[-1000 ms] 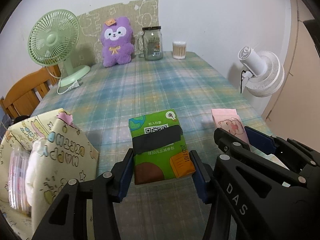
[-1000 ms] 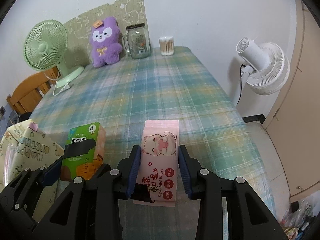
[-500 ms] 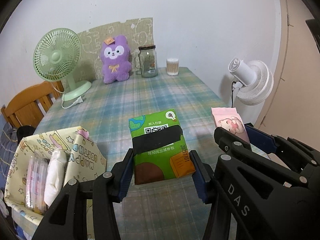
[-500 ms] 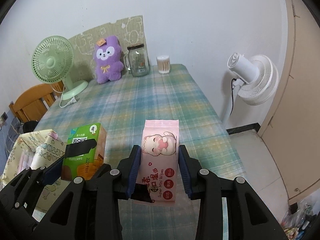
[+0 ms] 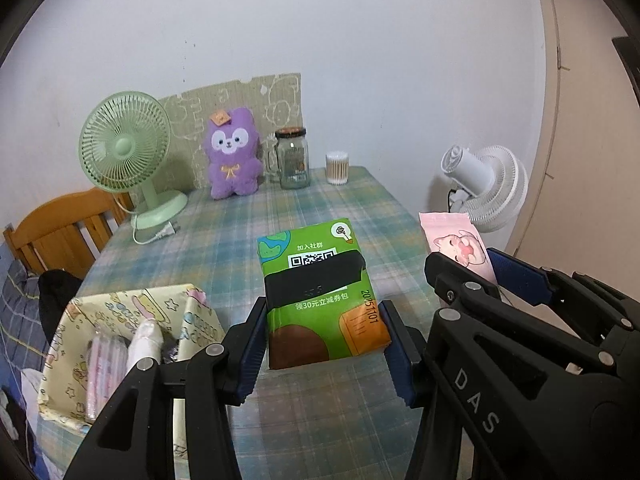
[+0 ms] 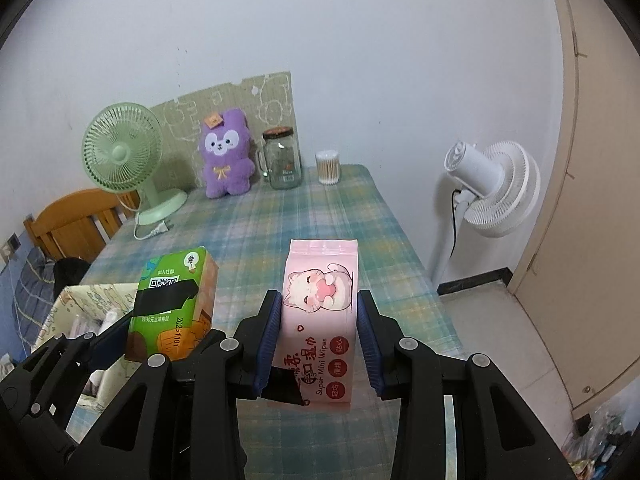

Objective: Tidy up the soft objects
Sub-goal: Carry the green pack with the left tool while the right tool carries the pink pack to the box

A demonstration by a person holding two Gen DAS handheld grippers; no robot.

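The left gripper [image 5: 324, 338] clamps its fingers on the green tissue pack [image 5: 320, 292], held above the plaid surface [image 5: 240, 236]. The right gripper [image 6: 318, 334] grips the pink wipes pack [image 6: 318, 312] likewise. A patterned paper bag [image 5: 120, 336] stands at the surface's near left corner.

Mid-table [image 5: 304, 216] lies open; green fan [image 5: 124, 148], plush [image 5: 232, 160], jar [image 5: 294, 160] crowd the far edge.

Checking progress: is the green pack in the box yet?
No. The green pack is clamped in the left tool, beside the box.
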